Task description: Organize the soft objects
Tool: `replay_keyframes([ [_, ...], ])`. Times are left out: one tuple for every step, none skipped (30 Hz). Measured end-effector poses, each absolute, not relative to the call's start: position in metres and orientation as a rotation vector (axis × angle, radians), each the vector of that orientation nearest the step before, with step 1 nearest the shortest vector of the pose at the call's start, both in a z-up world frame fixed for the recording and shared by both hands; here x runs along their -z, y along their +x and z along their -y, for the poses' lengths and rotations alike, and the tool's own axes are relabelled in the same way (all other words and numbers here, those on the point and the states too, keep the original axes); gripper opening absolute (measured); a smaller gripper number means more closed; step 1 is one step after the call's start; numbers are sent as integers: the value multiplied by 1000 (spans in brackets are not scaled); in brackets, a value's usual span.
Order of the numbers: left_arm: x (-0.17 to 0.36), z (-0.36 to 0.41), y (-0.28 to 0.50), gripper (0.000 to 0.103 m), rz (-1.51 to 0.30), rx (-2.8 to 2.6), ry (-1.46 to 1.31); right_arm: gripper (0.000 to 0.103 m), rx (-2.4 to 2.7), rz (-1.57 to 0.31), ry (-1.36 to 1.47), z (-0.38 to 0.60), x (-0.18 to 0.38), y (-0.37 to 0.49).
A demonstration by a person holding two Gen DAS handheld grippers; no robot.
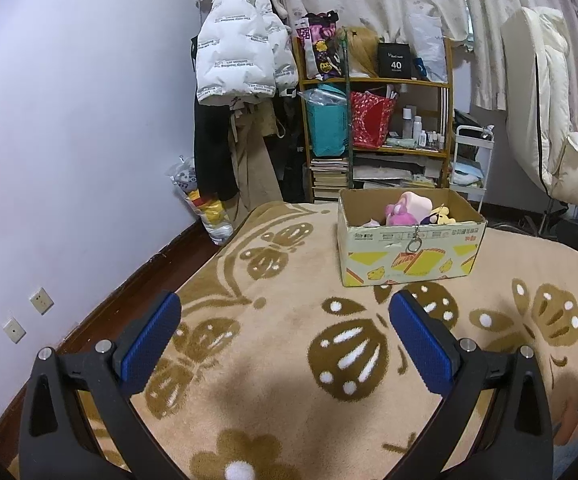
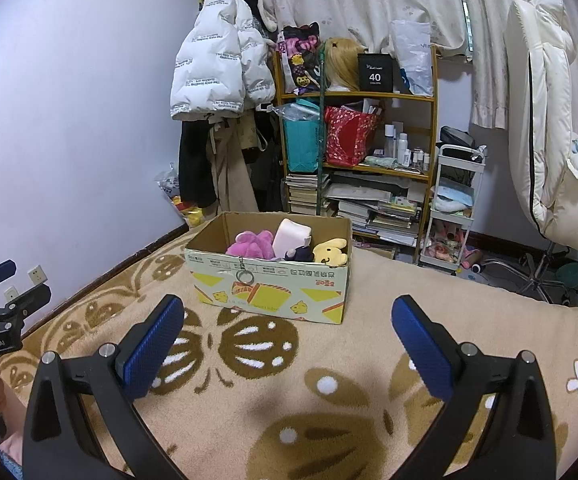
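An open cardboard box point(image 2: 273, 292) stands on the beige patterned bed blanket point(image 2: 329, 360); it also shows in the left wrist view point(image 1: 409, 256). Inside lie a pink plush point(image 2: 251, 245), a pale pink cushion point(image 2: 291, 236), a dark plush point(image 2: 299, 255) and a yellow plush point(image 2: 331, 252). A keyring point(image 2: 244, 276) hangs over the box's front wall. My left gripper point(image 1: 285, 320) is open and empty above the blanket, left of the box; it also shows at the left edge of the right wrist view point(image 2: 19, 280). My right gripper point(image 2: 289, 320) is open and empty, in front of the box.
A wooden shelf point(image 2: 369, 152) with bags, books and bottles stands behind the bed. A white puffer jacket point(image 2: 217, 60) hangs by the wall. A white trolley point(image 2: 453, 208) and a cream chair point(image 2: 549, 120) are at the right. A bag of plush toys point(image 1: 205, 208) sits on the floor.
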State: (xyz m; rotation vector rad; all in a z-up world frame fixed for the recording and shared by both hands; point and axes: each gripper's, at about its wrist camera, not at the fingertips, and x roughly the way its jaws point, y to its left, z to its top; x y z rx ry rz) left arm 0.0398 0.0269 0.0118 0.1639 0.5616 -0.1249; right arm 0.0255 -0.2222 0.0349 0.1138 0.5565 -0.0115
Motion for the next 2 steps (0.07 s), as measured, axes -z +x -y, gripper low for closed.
replay_keyframes([
  [-12,-27,39,103,-562,126,165,103,11,-556,114,222,-35,26],
  [-11,-26,39,103,-562,126,166,103,12,-555,112,222,-35,26],
])
